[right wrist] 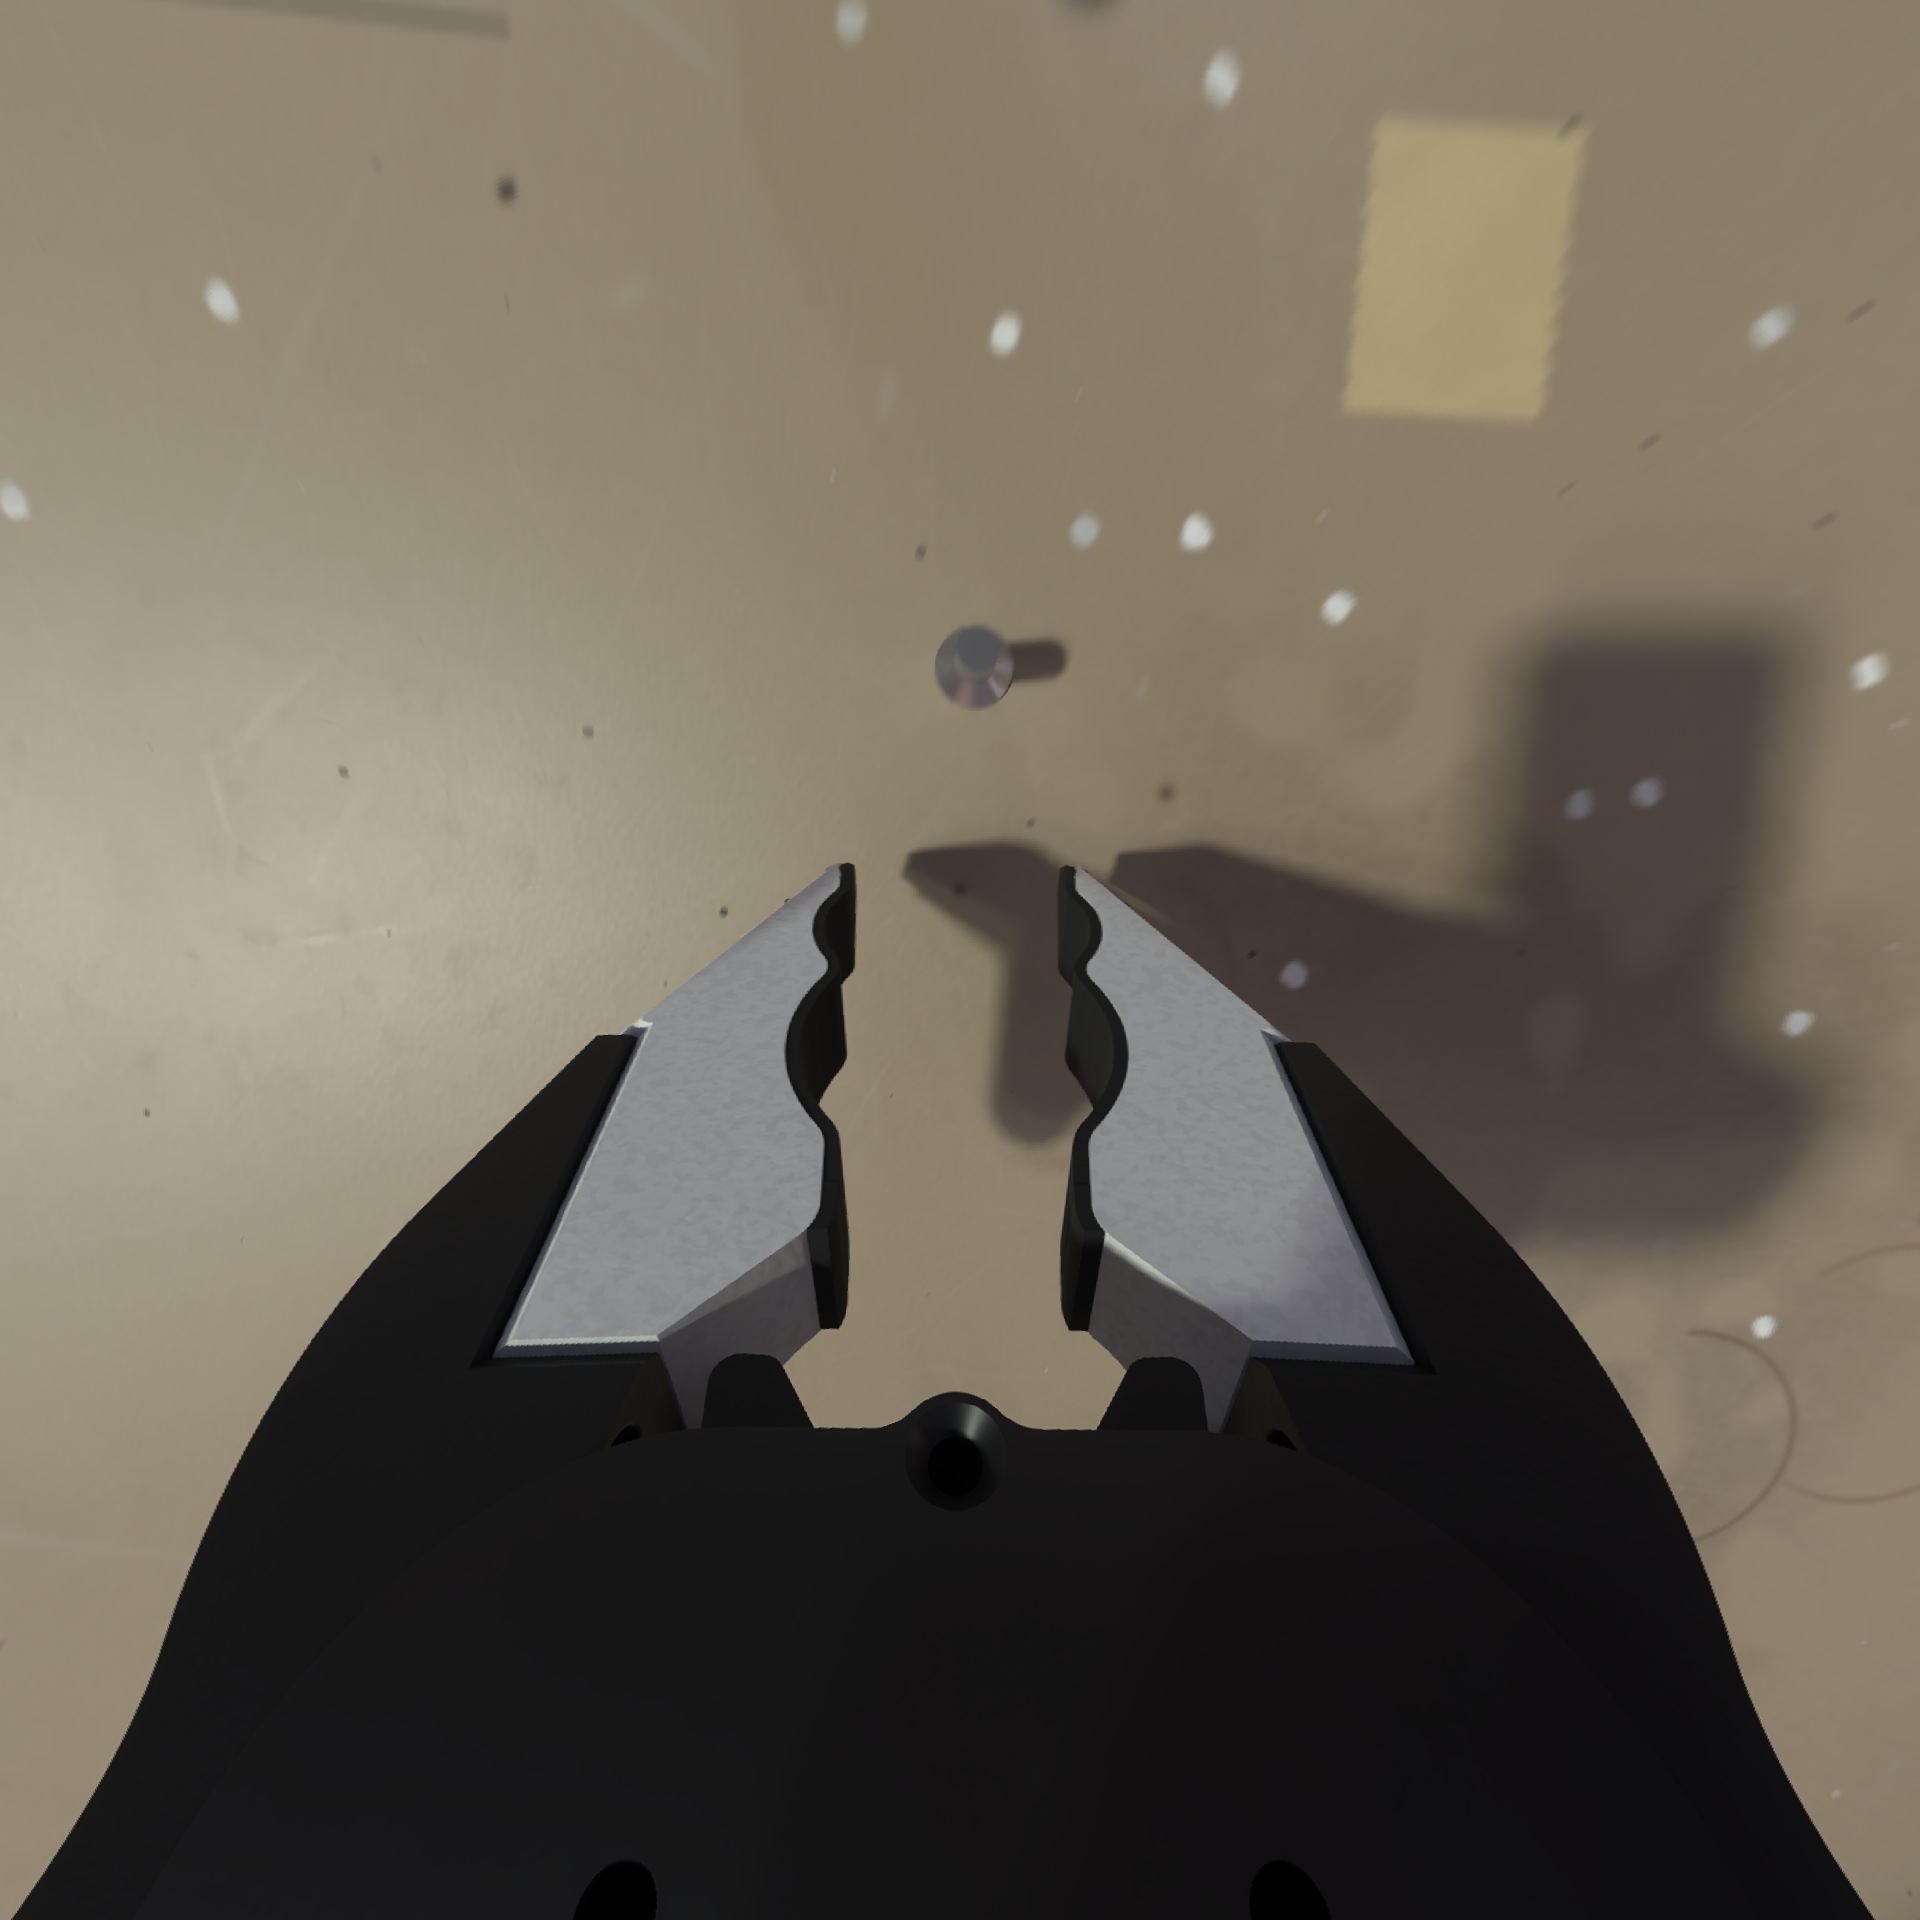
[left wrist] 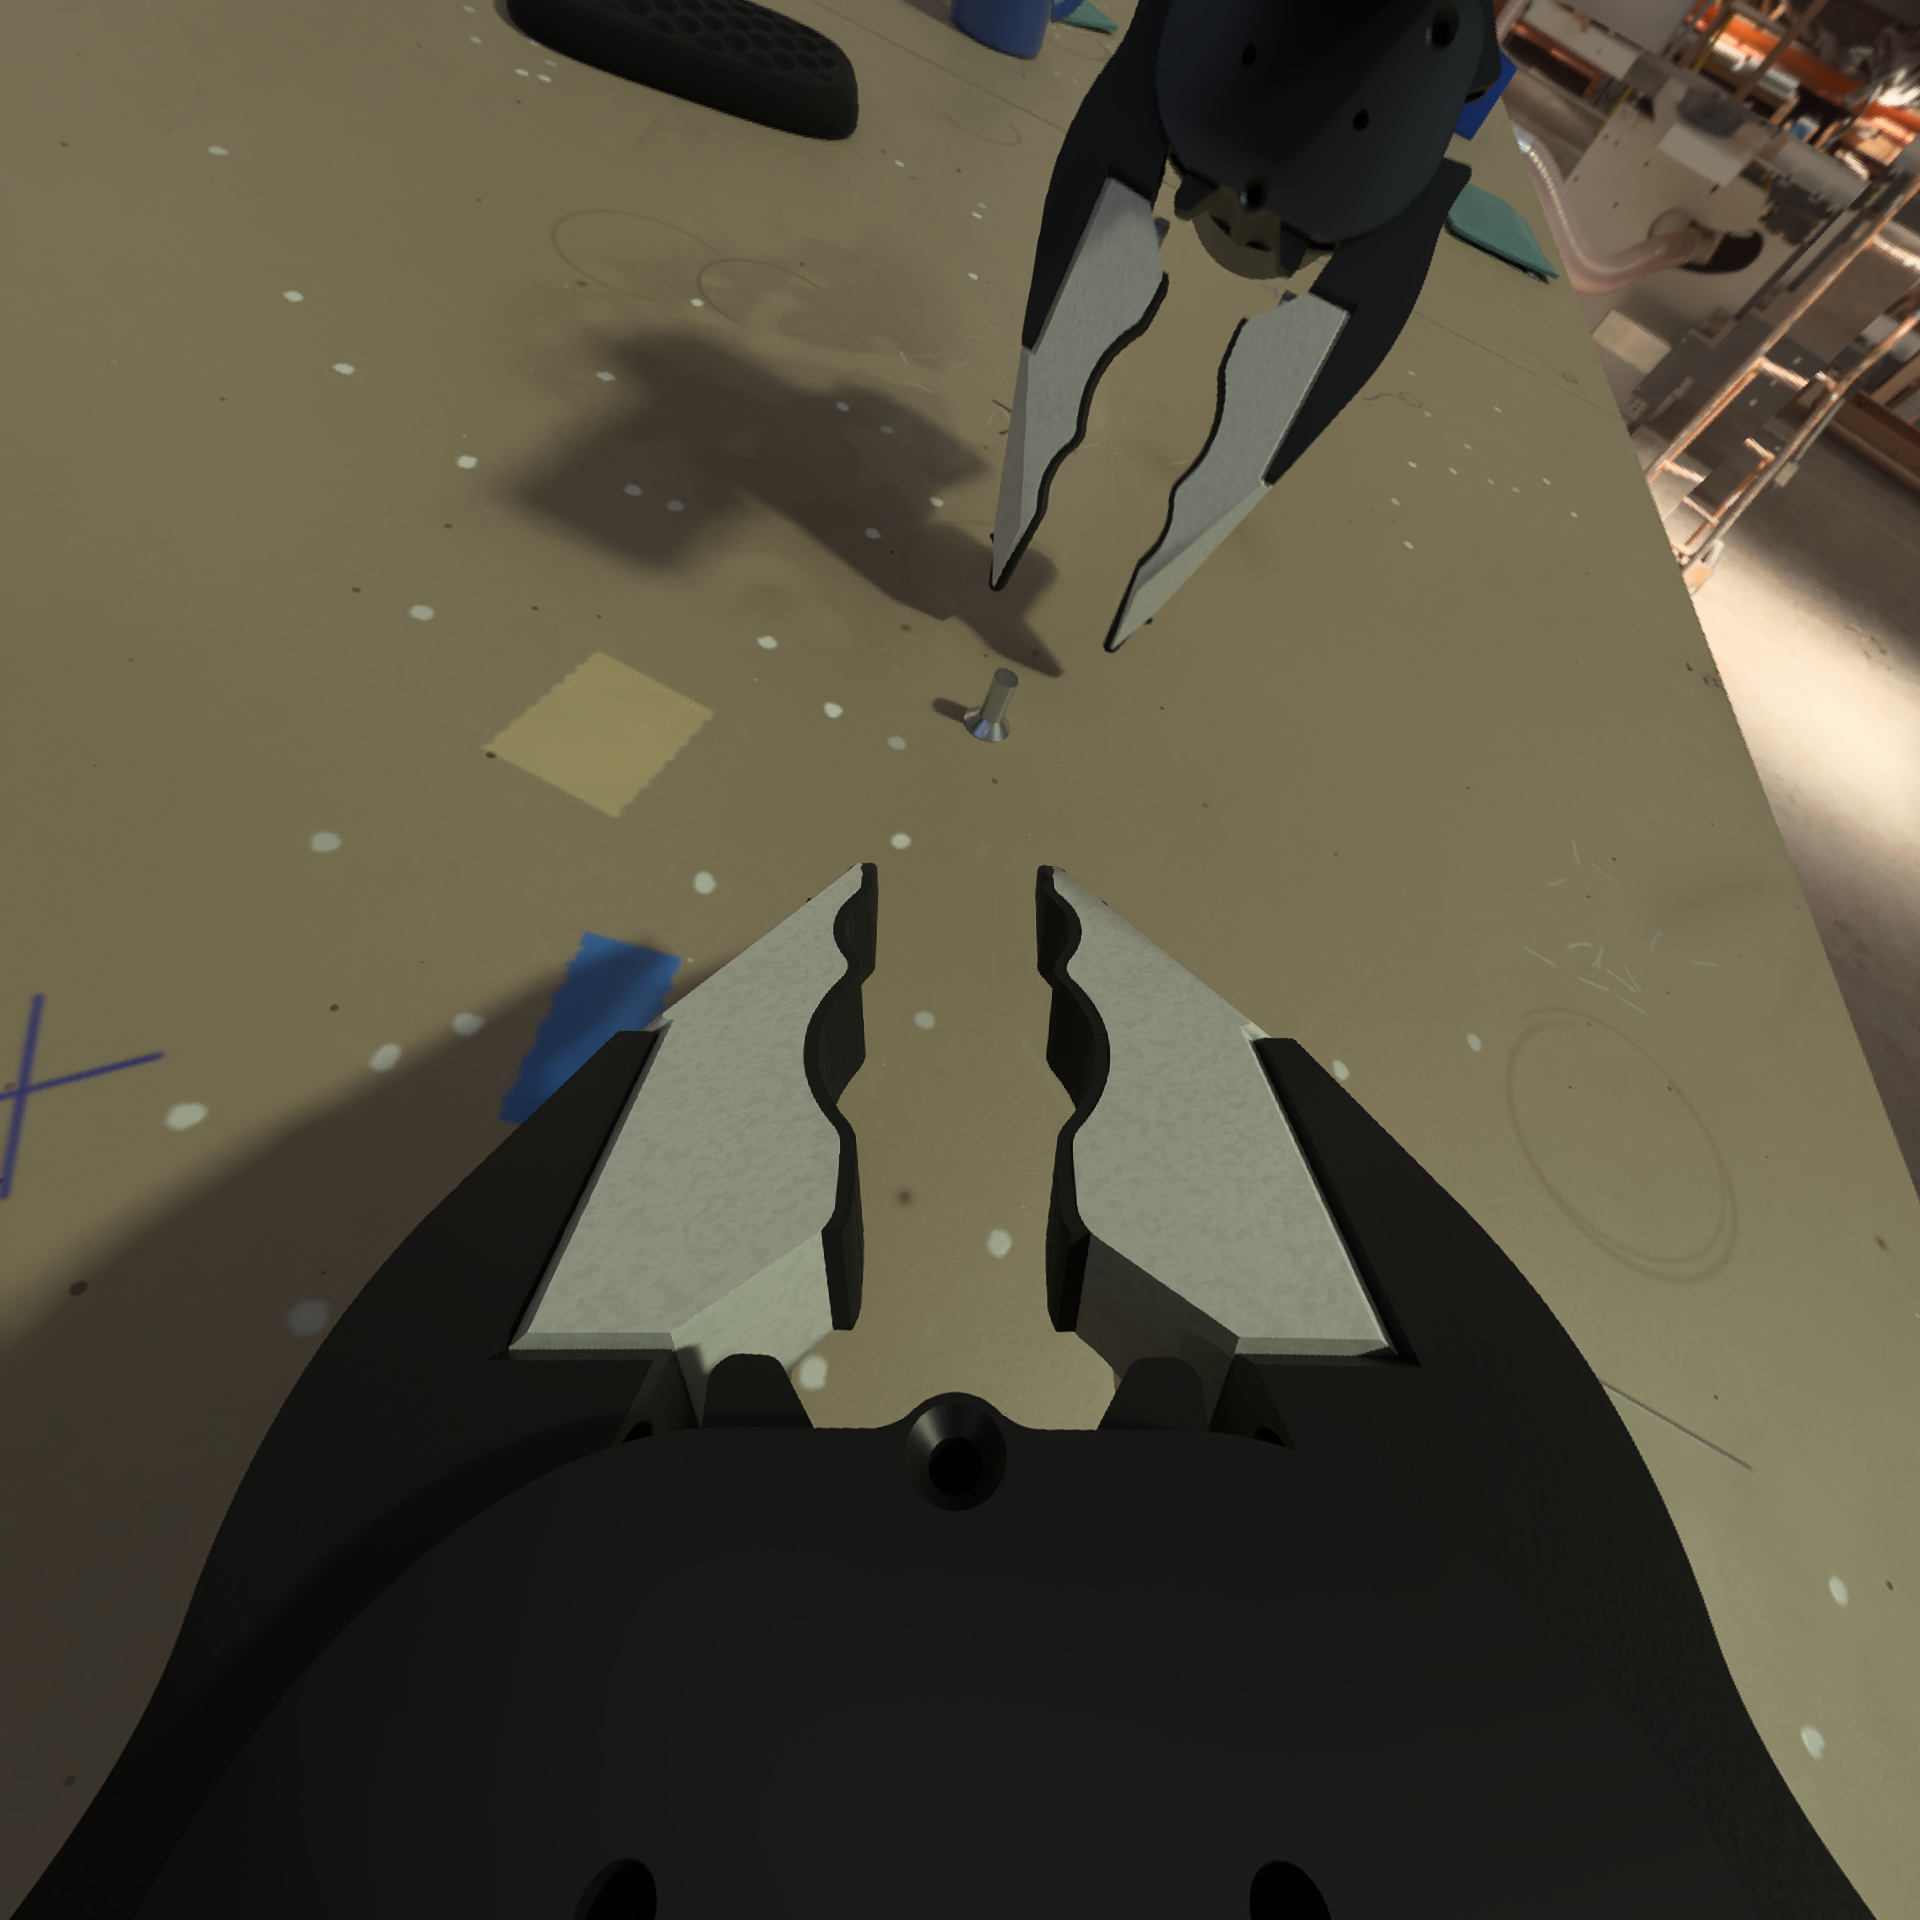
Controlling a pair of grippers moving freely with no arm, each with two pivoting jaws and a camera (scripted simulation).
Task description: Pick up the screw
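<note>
A small silver screw (left wrist: pixel 992 709) stands head-down with its shank pointing up on the tan table (left wrist: pixel 312 520). In the right wrist view the screw (right wrist: pixel 975 667) shows from above, ahead of the fingertips. My left gripper (left wrist: pixel 956 868) is open and empty, low over the table, short of the screw. My right gripper (right wrist: pixel 956 868) is open and empty; in the left wrist view it (left wrist: pixel 1051 615) hangs above and just beyond the screw, fingers pointing down at the table.
A yellow tape patch (left wrist: pixel 601 732) lies left of the screw and also shows in the right wrist view (right wrist: pixel 1465 270). Blue tape (left wrist: pixel 592 1013) lies beside my left finger. A black perforated oval object (left wrist: pixel 686 57) and a blue cup (left wrist: pixel 1003 23) stand far back. The table's right edge (left wrist: pixel 1662 582) drops off.
</note>
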